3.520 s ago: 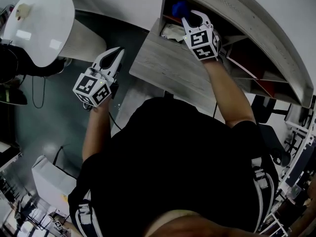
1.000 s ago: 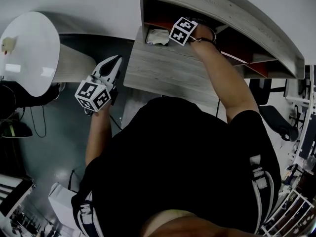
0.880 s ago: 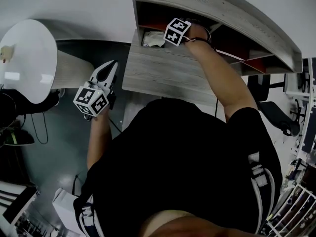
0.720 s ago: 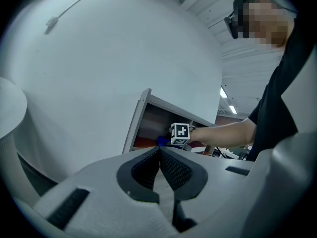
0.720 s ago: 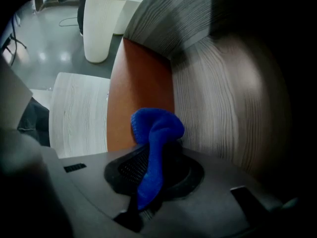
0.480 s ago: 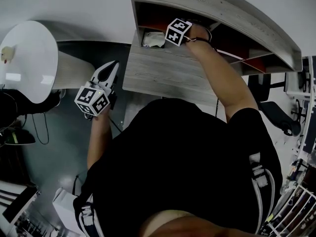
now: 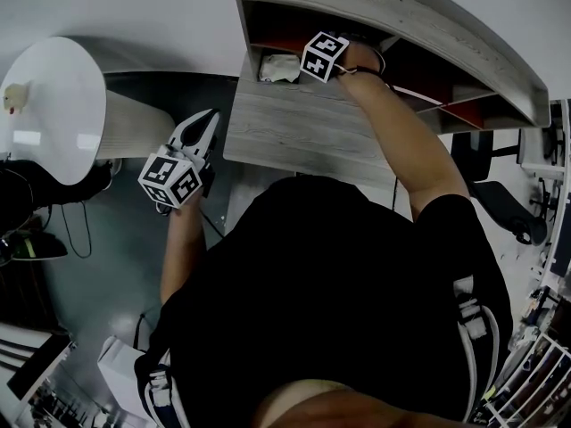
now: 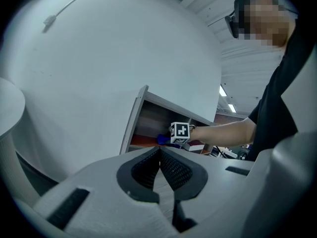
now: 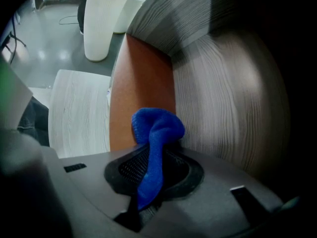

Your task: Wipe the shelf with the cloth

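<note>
Right gripper view: right gripper point(image 9: 151, 152) fingers pinching the blue cloth point(image 9: 157, 128). The cloth is bunched and sticks out past the fingertips, over the orange-brown floor of the shelf point(image 9: 141, 78), close to the shelf's wood-grain inner wall point(image 9: 228, 103). Can't tell if the cloth touches the shelf floor. Head view: right arm reaches into the shelf's left compartment, marker cube point(image 7: 324, 56) at the opening, fingers hidden under the shelf's top board. White crumpled item point(image 7: 278, 67) lies just left of the cube at the shelf's left end; can't tell what it is. Grey wood counter point(image 7: 303, 127) runs along the shelf front. Left gripper point(image 7: 207, 119) is outside the shelf, off its left side, above the floor. Left gripper view: fingers pressed together, nothing between them, aimed toward the shelf opening.
</note>
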A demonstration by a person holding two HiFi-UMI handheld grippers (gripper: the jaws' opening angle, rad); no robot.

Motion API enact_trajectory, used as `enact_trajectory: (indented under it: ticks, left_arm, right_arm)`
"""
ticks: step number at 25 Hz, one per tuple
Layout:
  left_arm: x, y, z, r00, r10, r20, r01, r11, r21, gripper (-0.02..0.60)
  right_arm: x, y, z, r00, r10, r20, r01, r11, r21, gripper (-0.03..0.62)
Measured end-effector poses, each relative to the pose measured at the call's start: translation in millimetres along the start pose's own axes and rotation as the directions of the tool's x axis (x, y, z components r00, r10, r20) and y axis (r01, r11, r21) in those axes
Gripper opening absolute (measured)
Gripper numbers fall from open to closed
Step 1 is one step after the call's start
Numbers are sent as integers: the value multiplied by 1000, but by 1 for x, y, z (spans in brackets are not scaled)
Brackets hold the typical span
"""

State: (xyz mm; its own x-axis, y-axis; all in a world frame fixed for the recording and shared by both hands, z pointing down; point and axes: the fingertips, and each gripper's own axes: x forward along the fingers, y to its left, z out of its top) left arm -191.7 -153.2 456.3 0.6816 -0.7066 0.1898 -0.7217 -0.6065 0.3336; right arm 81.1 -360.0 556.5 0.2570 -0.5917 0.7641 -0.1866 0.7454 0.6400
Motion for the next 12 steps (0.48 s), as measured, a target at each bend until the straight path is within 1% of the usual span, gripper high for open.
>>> enact_trajectory:
  ticks: [6, 12]
  left_arm:
    - [0, -1, -4, 1000, 4, -14, -4, 1000, 3, 17]
    - [-7, -1, 0, 1000, 28, -5, -28, 999, 23, 17]
  right_arm:
    - [1, 0, 6, 1000, 4, 30, -4, 1000, 4, 63]
    - [-6, 4, 31, 996, -13, 92, 15, 1000, -15, 63]
